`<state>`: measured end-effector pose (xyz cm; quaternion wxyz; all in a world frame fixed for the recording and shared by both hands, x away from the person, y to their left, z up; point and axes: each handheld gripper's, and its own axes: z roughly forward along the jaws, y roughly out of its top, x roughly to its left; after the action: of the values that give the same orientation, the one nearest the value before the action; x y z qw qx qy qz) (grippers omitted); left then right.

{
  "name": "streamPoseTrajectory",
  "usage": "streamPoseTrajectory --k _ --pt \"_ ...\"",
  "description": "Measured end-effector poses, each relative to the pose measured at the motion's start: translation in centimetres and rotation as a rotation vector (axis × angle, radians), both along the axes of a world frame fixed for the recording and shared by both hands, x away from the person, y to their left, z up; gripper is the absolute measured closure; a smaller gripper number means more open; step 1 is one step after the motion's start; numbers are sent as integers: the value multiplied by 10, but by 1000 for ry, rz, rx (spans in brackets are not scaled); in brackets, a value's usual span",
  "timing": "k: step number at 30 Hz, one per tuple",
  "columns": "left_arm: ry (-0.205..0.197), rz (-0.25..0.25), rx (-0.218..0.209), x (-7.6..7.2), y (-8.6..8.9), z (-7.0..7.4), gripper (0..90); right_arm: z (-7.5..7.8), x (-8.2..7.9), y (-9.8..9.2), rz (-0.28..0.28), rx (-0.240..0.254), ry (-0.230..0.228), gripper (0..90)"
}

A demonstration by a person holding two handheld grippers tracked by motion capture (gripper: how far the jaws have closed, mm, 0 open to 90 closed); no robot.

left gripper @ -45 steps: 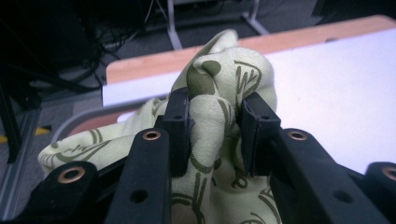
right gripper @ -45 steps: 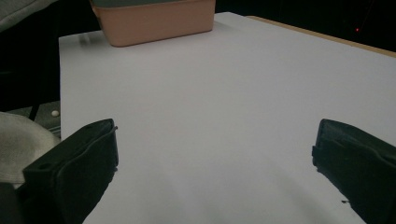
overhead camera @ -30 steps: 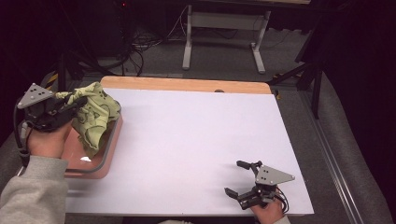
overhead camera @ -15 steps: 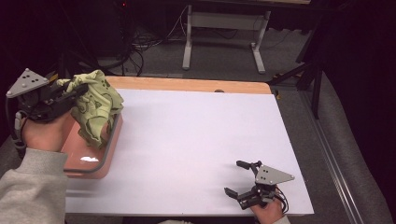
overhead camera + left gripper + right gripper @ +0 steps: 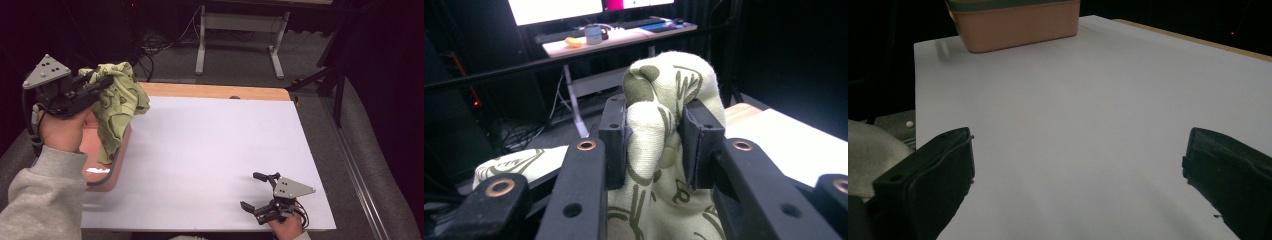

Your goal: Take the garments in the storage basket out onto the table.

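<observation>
At nine o'clock on the tabletop point(image 5: 210, 150), left gripper point(image 5: 102, 84) fingers clamp a green patterned cloth point(image 5: 117, 107), now raised higher out of the pink bin point(image 5: 112, 170), its tail still trailing inside; extraction seems underway. At five o'clock, right gripper point(image 5: 257, 192) rests unmoved, fingers spread, empty.

White-topped table point(image 5: 215, 155) (wooden far edge), salmon-pink bin point(image 5: 107, 172) at its left edge
</observation>
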<state>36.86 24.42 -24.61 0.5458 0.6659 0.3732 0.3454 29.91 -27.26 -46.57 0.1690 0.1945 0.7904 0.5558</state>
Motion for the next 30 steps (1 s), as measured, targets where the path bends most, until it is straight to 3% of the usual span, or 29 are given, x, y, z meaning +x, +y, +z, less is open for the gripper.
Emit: streamPoseTrajectory --k 12,30 --pt "-26 -99 -35 5 -34 12 679 0 0 0 1 -1 3 6" --pt "-19 -224 -50 17 -87 15 678 1 -1 -3 4 4 -3 6"
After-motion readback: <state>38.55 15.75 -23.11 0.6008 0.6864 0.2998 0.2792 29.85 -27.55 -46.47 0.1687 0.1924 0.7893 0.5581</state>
